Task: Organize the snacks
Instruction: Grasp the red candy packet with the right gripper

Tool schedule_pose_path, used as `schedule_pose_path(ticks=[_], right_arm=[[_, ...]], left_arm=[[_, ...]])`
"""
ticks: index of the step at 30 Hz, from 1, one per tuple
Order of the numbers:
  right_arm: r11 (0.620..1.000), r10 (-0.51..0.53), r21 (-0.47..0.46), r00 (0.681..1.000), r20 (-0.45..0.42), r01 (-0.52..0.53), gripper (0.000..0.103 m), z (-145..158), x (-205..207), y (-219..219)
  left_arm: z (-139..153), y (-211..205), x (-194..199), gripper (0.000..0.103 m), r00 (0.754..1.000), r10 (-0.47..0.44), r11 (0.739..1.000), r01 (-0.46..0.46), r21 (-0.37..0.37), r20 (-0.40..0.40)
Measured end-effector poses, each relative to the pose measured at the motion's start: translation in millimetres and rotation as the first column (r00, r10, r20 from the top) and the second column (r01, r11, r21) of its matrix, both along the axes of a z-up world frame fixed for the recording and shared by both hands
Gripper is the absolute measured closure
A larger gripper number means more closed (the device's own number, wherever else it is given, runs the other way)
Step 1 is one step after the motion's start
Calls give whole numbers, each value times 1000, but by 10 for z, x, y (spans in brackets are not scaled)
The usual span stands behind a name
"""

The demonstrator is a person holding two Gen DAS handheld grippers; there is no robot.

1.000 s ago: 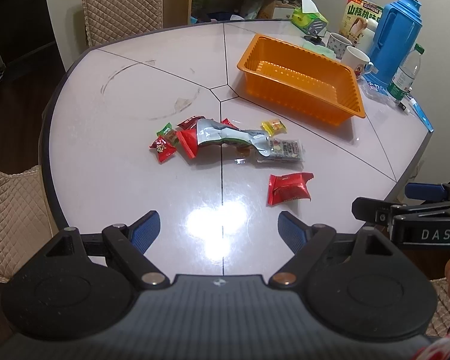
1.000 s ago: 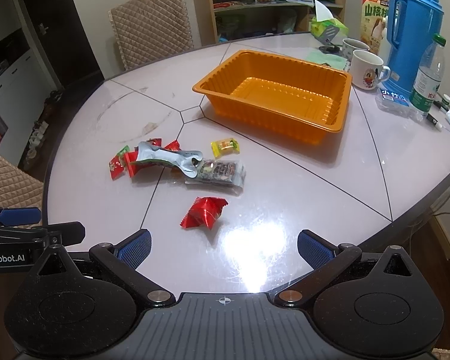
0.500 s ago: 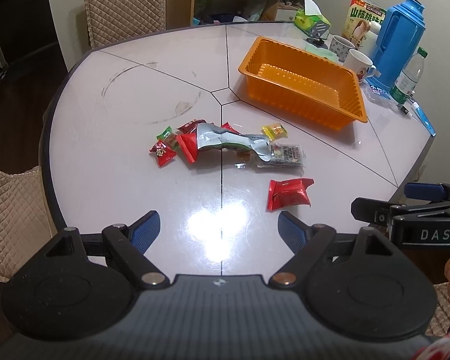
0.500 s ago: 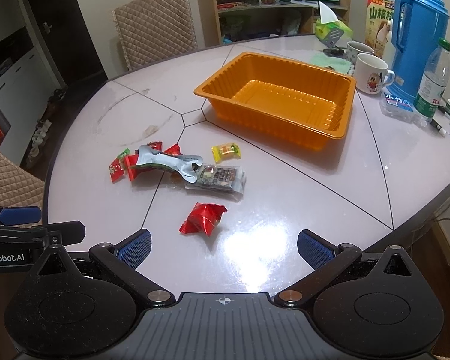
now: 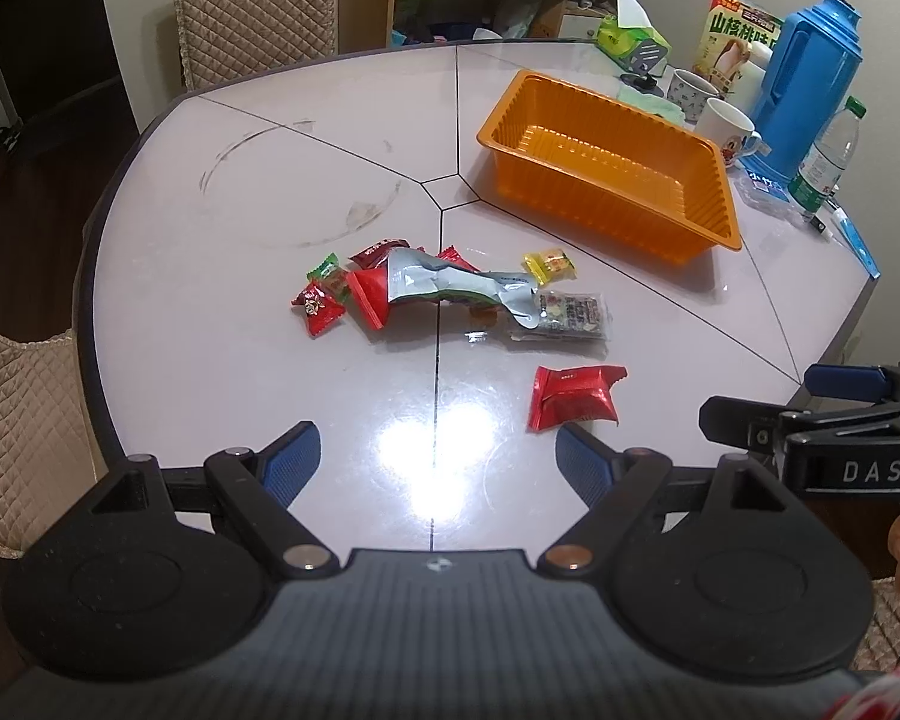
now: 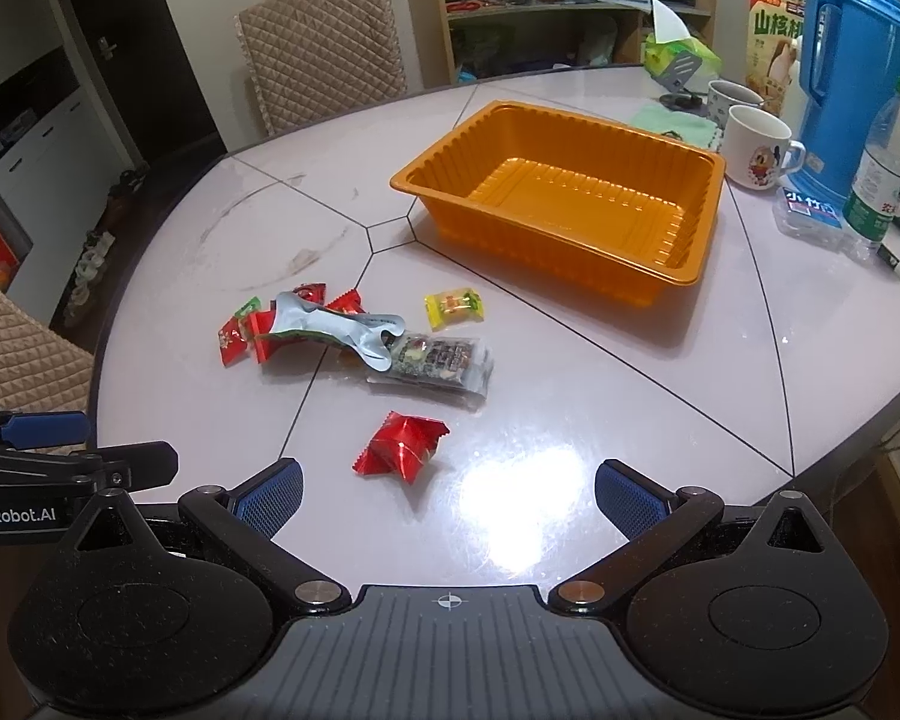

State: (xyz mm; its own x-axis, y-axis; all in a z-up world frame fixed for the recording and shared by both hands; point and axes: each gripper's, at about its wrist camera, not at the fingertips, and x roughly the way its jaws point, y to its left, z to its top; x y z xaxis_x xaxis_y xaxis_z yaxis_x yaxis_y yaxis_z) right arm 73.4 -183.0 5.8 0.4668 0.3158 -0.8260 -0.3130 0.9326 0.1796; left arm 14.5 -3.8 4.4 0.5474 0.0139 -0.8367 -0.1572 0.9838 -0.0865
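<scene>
Snack packets lie mid-table: a red foil packet [image 5: 573, 397] [image 6: 401, 445] nearest me, a silver pouch [image 5: 450, 285] [image 6: 330, 327], a clear wrapped bar [image 5: 570, 315] [image 6: 441, 360], a yellow candy [image 5: 549, 264] [image 6: 453, 307] and small red packets [image 5: 318, 307] [image 6: 234, 339]. An empty orange tray [image 5: 714, 240] [image 6: 705, 240] stands behind them to the right. My left gripper [image 5: 438, 462] is open and empty over the near table edge. My right gripper [image 6: 447, 495] is open and empty, just short of the red foil packet.
At the back right stand a blue thermos [image 6: 852, 78], a water bottle [image 6: 885, 180], two mugs [image 6: 756, 147], a tissue box [image 6: 678, 54] and a snack box [image 5: 741, 33]. Quilted chairs [image 6: 321, 48] stand behind and left of the table.
Both grippers have moved slightly forward toward the snacks; the packets look a little closer. Nothing on the table has moved and both grippers remain open.
</scene>
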Motion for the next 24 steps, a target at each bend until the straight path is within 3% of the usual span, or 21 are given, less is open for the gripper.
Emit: schedule_pose_path(ticks=[7, 11, 13, 14, 15, 24], right_arm=[[998, 46, 38, 999, 3, -46, 0, -38, 101, -71], [990, 116, 78, 992, 47, -120, 0, -92, 157, -122], [984, 148, 95, 987, 56, -153, 8, -136, 193, -138], [980, 166, 99, 984, 59, -171, 19, -158, 223, -132], [976, 185, 103, 981, 56, -190, 23, -193, 251, -131], [919, 377, 90, 923, 79, -383, 36, -487, 461, 12]], left_arm=[[-47, -26, 75, 19, 1000, 28, 1000, -28, 2, -7], [-80, -23, 110, 19, 999, 49, 999, -49, 3, -11], [-105, -18, 129, 19, 998, 64, 998, -64, 3, -14], [-118, -13, 138, 19, 997, 71, 998, -71, 3, -16], [-133, -11, 148, 19, 997, 78, 997, -78, 3, -17], [-290, 20, 206, 19, 988, 152, 988, -152, 0, -33]])
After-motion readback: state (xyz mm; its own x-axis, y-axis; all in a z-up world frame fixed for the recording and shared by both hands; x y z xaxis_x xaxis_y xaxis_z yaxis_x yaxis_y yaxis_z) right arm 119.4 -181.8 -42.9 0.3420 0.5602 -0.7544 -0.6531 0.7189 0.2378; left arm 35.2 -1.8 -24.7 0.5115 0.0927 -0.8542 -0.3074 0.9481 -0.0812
